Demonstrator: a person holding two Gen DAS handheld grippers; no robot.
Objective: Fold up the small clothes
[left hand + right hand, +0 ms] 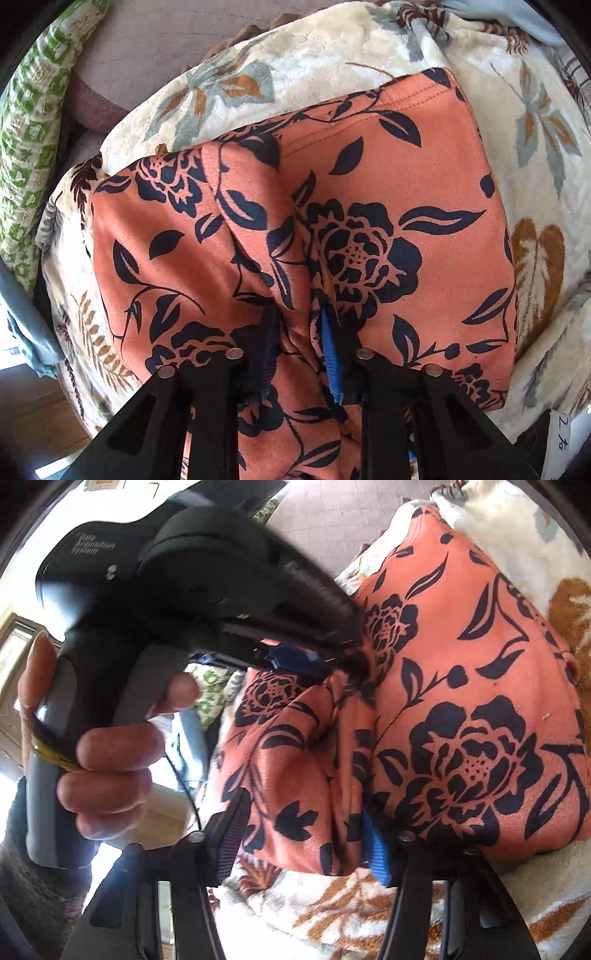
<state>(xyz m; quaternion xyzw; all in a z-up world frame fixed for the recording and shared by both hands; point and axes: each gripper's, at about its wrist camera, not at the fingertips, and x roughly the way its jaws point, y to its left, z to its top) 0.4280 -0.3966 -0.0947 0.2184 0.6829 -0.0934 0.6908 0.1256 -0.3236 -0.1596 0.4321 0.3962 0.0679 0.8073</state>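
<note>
An orange garment [369, 206] with a dark blue flower print lies on a cream floral blanket [332, 48]. My left gripper [299, 339] is shut on a raised fold of the garment near its middle. In the right wrist view the garment [461, 701] fills the centre and right. My right gripper [303, 842] has its jaws apart around the garment's near edge, with cloth bunched between them. The left gripper [347, 657] shows there too, held by a hand [110, 768], pinching the cloth.
A green and white patterned cloth [33, 140] lies at the far left. A grey-blue cloth [491, 14] sits at the blanket's far right edge. A brown surface [155, 44] shows behind the blanket.
</note>
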